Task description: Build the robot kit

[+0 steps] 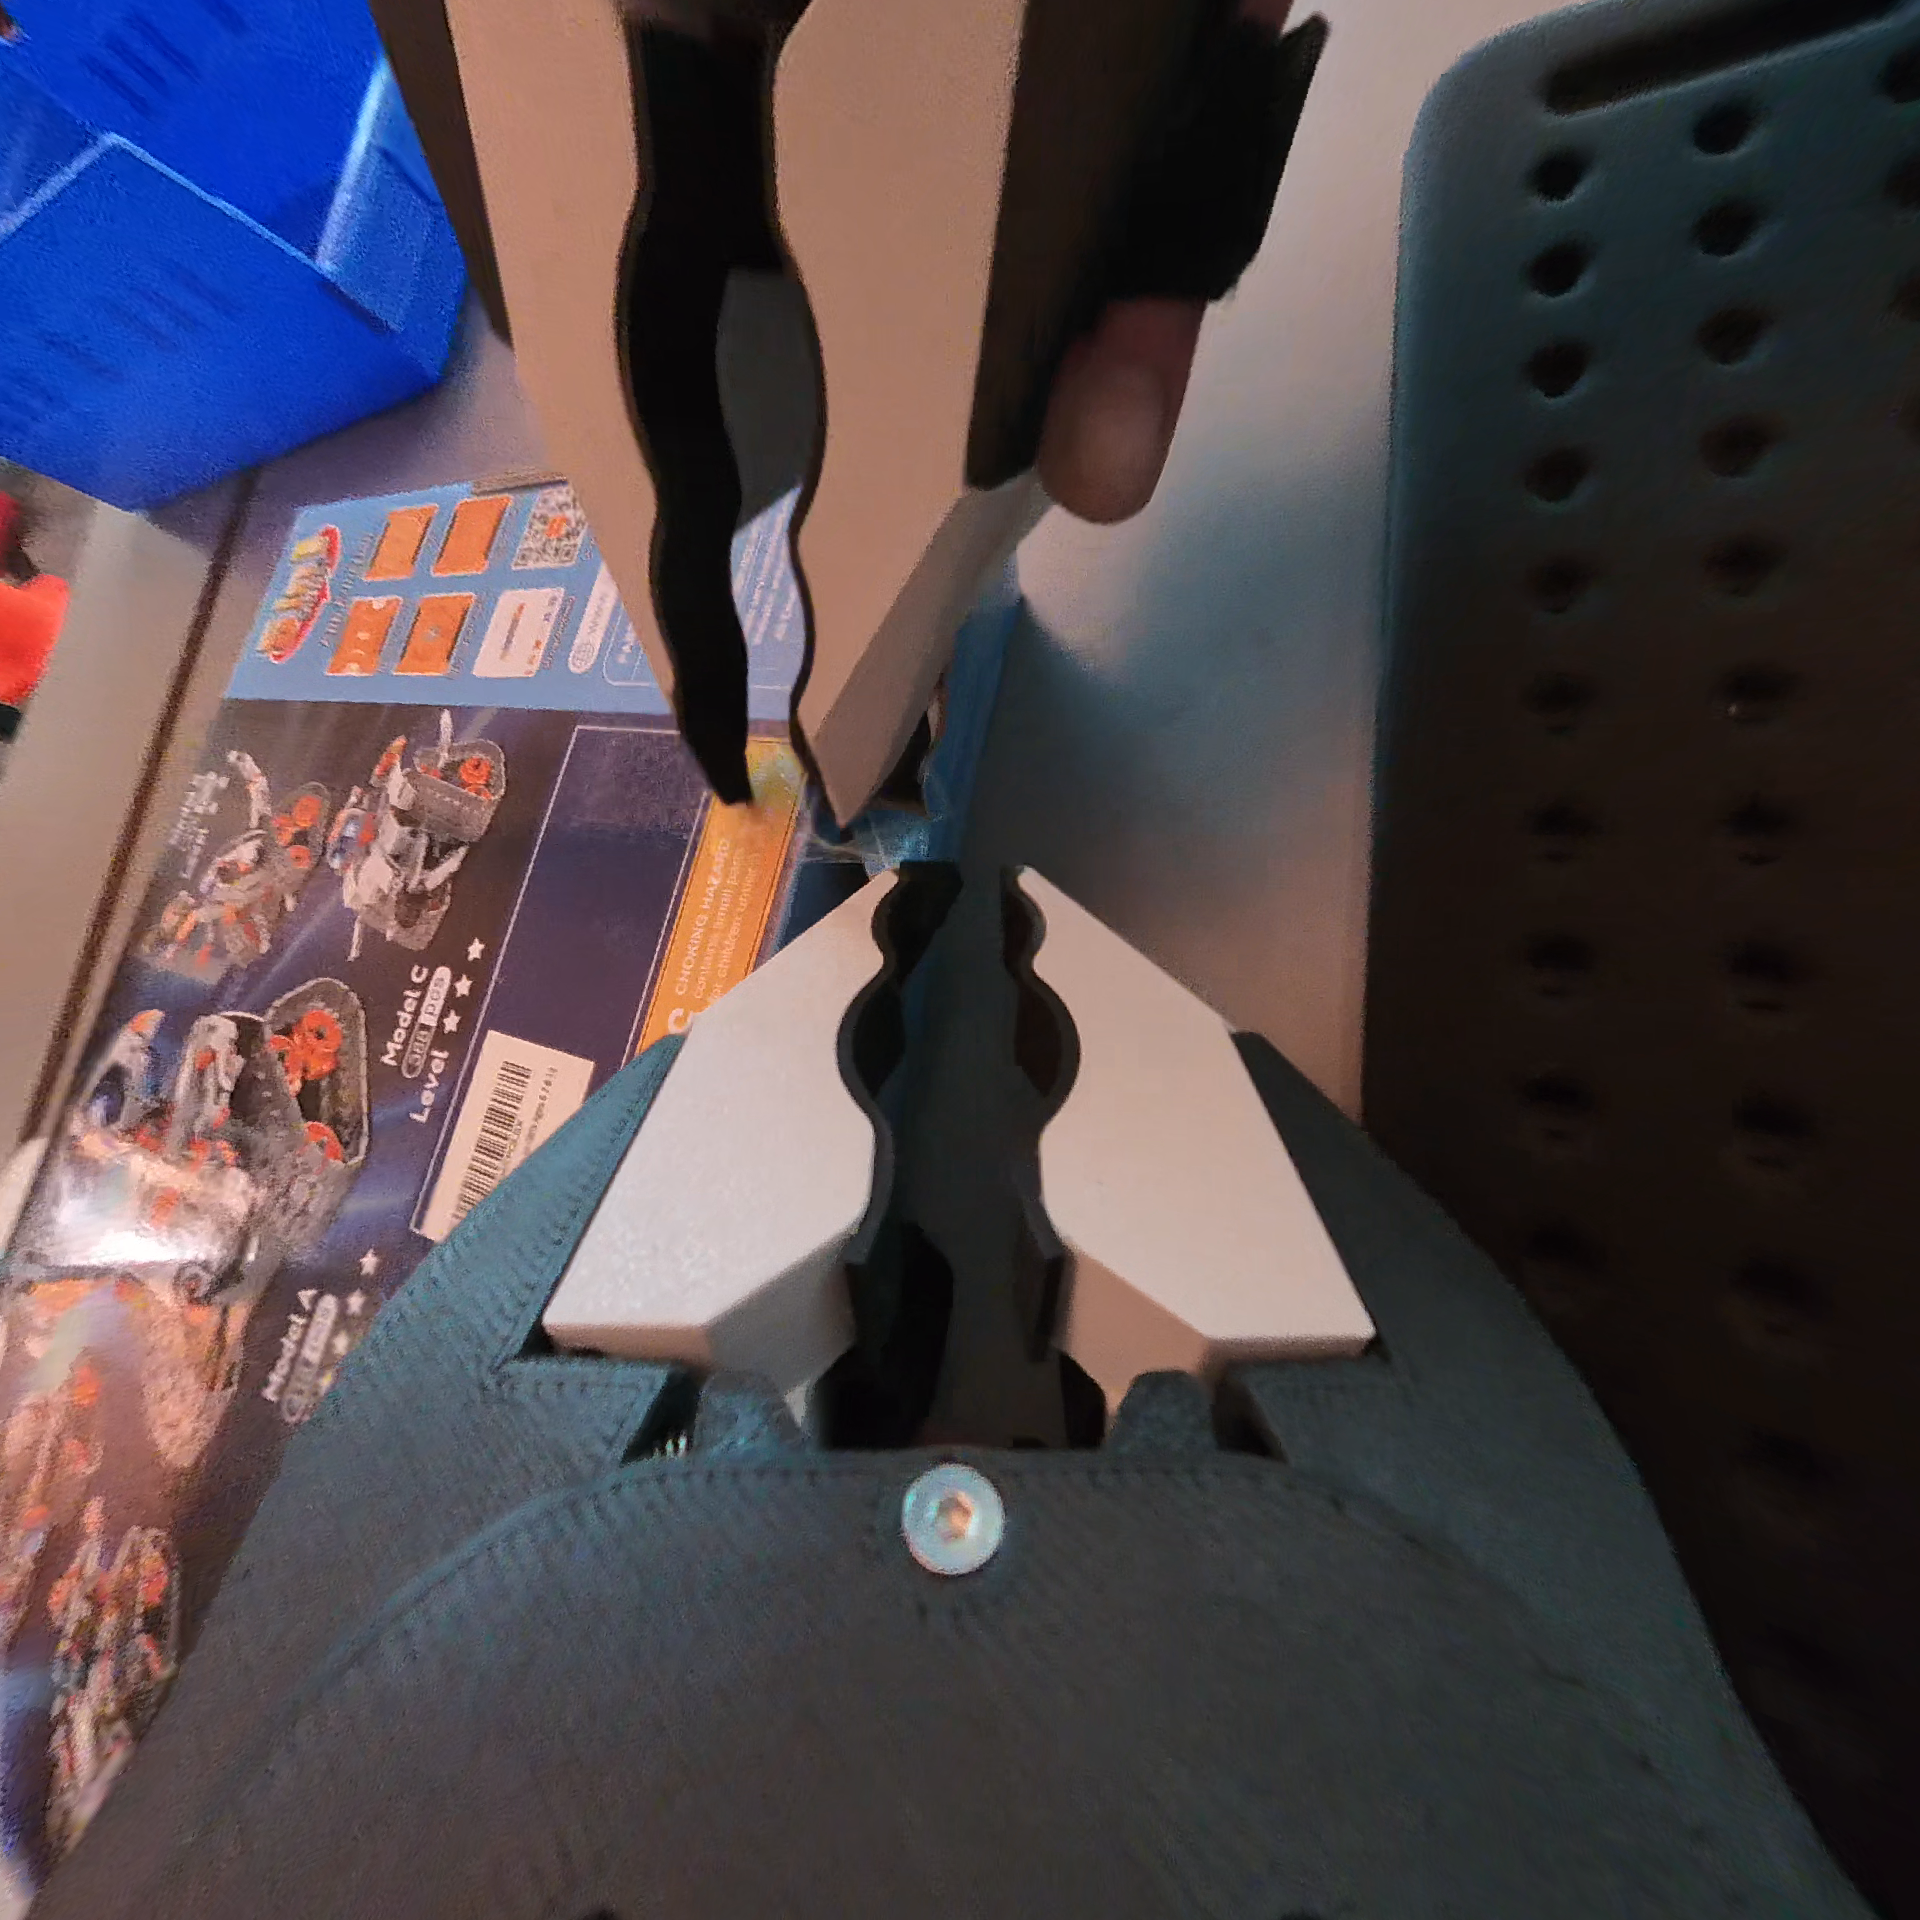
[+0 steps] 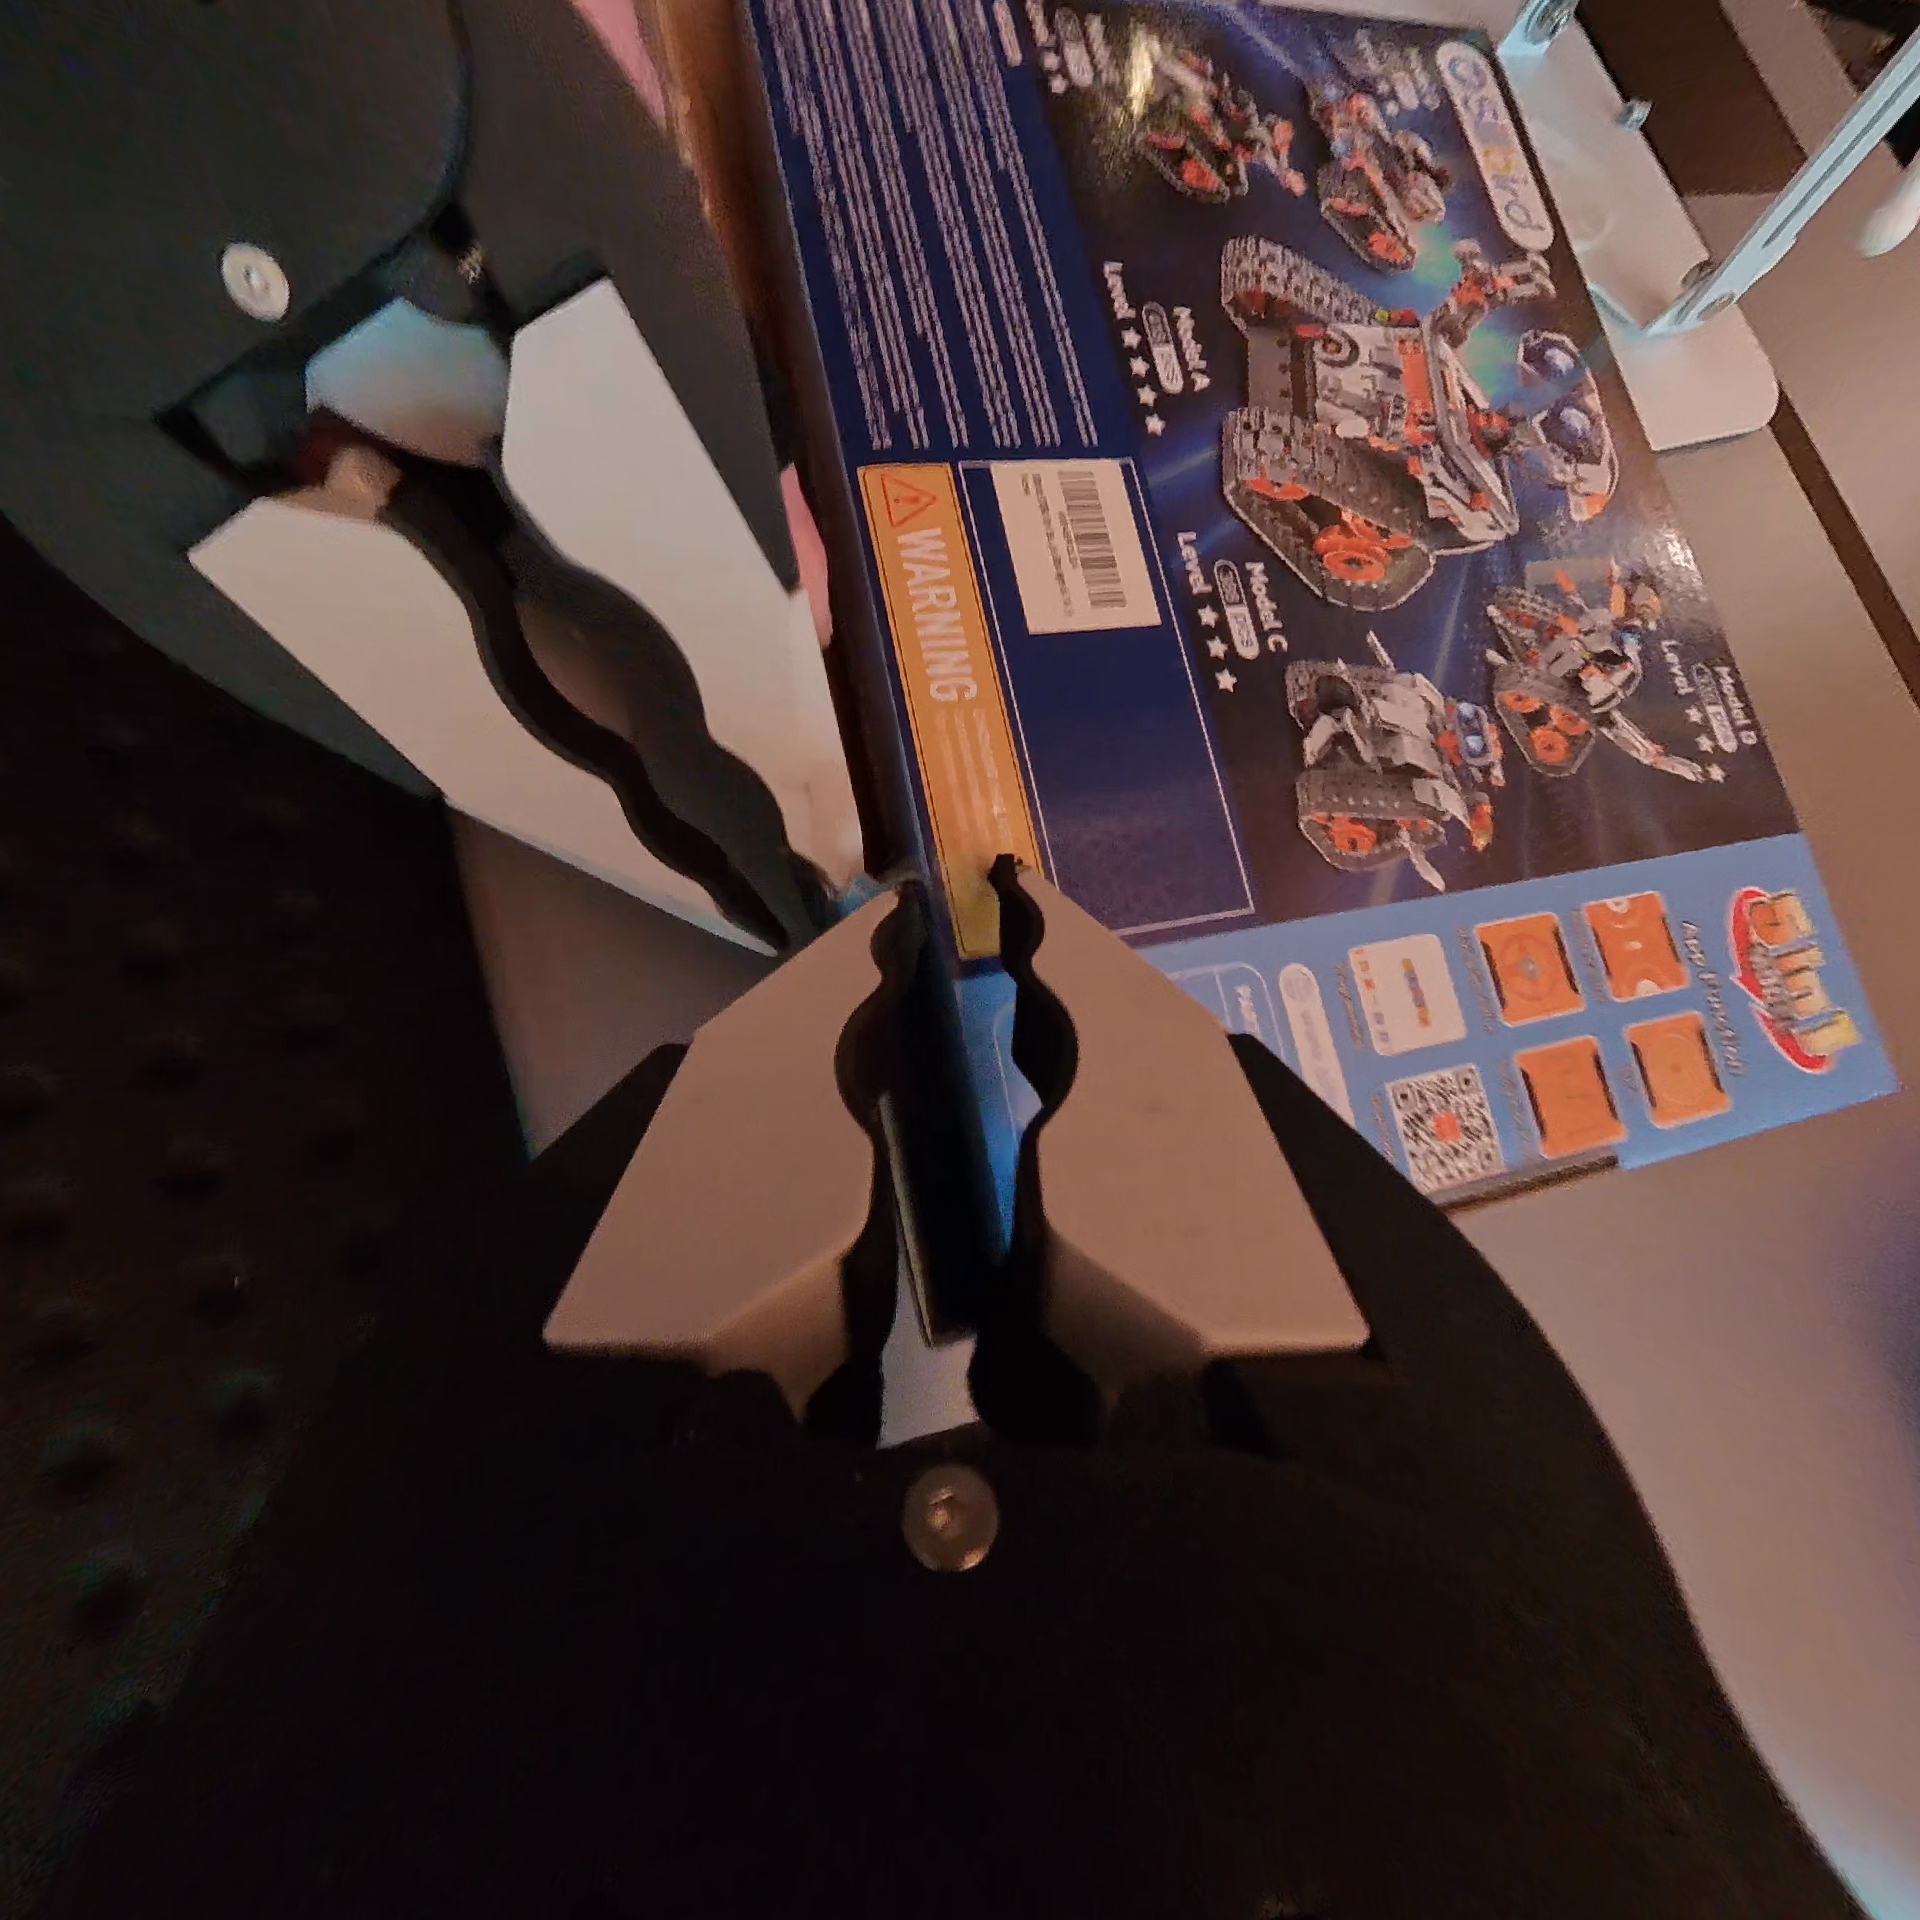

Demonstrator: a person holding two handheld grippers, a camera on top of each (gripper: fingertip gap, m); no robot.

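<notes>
Where its two pale wedge-shaped fingers meet the box, the right gripper (image 2: 956, 883) straddles the long edge of a flat cardboard toy box (image 2: 1351, 644), one wavy black pad on the printed face over an orange-yellow warning panel (image 2: 951, 686), the other down the narrow side wall. The jaws are drawn narrow and clamp that edge between them. Its body is matte black printed plastic with a silver screw at the centre.

The left gripper (image 1: 956, 873), teal ribbed plastic with the same pale fingers and scalloped dark pads, points at the same edge from the opposite direction. Its tips stand a small gap apart, just beside a scrap of clear film or tape at the box edge (image 1: 883, 847); whether it pinches that scrap cannot be told. In the left wrist view the right gripper's tips come down almost touching the left's, with a bare fingertip (image 1: 1107, 416) behind them.

The box lies flat on a smooth pale table (image 2: 1662, 1455), its glossy dark-blue face printed with grey-and-orange tracked robots and a white barcode label (image 2: 1081, 545). A blue fabric-like bin (image 1: 187, 239) sits beyond it. A dark perforated panel (image 1: 1662, 727) stands beside the grippers, and a white metal stand (image 2: 1683, 312) rests near the box's far corner.
</notes>
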